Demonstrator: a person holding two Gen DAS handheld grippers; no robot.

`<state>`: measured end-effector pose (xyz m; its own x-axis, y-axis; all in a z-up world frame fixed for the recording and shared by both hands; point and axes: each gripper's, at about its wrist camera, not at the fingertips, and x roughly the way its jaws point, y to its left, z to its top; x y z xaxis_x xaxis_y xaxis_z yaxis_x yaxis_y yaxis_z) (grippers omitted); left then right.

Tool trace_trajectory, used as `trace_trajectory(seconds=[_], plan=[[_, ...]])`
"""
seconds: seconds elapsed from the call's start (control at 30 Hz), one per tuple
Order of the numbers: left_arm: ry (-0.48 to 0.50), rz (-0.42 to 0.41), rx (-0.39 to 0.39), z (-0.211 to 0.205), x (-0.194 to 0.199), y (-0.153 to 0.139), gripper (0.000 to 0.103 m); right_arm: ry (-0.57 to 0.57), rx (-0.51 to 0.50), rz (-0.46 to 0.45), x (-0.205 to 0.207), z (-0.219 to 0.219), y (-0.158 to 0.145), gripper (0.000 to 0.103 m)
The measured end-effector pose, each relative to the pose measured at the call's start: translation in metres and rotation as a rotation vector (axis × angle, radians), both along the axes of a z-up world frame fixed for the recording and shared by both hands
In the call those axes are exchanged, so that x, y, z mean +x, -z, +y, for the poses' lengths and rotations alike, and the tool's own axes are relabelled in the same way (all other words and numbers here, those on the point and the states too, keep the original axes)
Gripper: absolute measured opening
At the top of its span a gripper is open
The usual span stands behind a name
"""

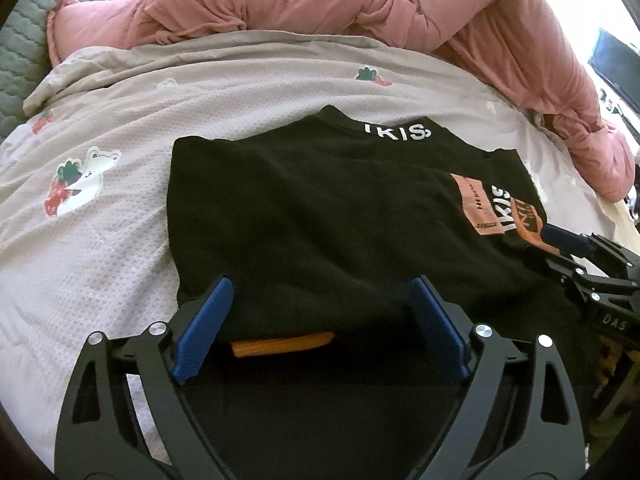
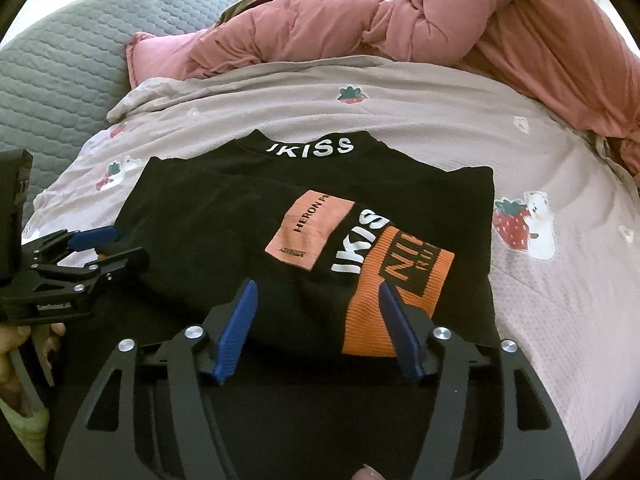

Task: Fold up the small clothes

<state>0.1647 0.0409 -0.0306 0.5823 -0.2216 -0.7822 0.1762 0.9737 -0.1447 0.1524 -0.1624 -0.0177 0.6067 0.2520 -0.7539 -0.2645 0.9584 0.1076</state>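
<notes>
A pale bedspread (image 1: 120, 240) printed with strawberries covers the bed, a pink duvet (image 1: 320, 4) bunched behind it. On it lies a folded black shirt (image 1: 304, 208) with white lettering and orange patches. The left gripper (image 1: 320, 320) and right gripper (image 2: 316, 324) each have blue fingers spread apart, straddling the shirt's near edge without clamping it.
</notes>
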Motion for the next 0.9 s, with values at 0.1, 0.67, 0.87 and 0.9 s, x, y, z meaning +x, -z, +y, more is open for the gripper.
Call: trace_trajectory(seconds=[0.1, 0.67, 0.87, 0.9], plan=[[-0.004, -0.001, -0.004, 0.001, -0.001, -0.002, 0.086, 0.003, -0.001, -0.002, -0.001, 0.000, -0.001, 0.067], [-0.031, -0.050, 0.003, 0.006, -0.010, -0.017, 0.093, 0.037, 0.003, -0.044, -0.005, -0.008, -0.018, 0.091], [-0.057, -0.099, 0.031, 0.009, -0.017, -0.027, 0.093, 0.059, 0.004, -0.056, -0.008, -0.013, -0.022, 0.096], [-0.058, -0.115, 0.036, 0.010, -0.020, -0.031, 0.093, 0.062, 0.006, -0.057, -0.009, -0.014, -0.022, 0.096]])
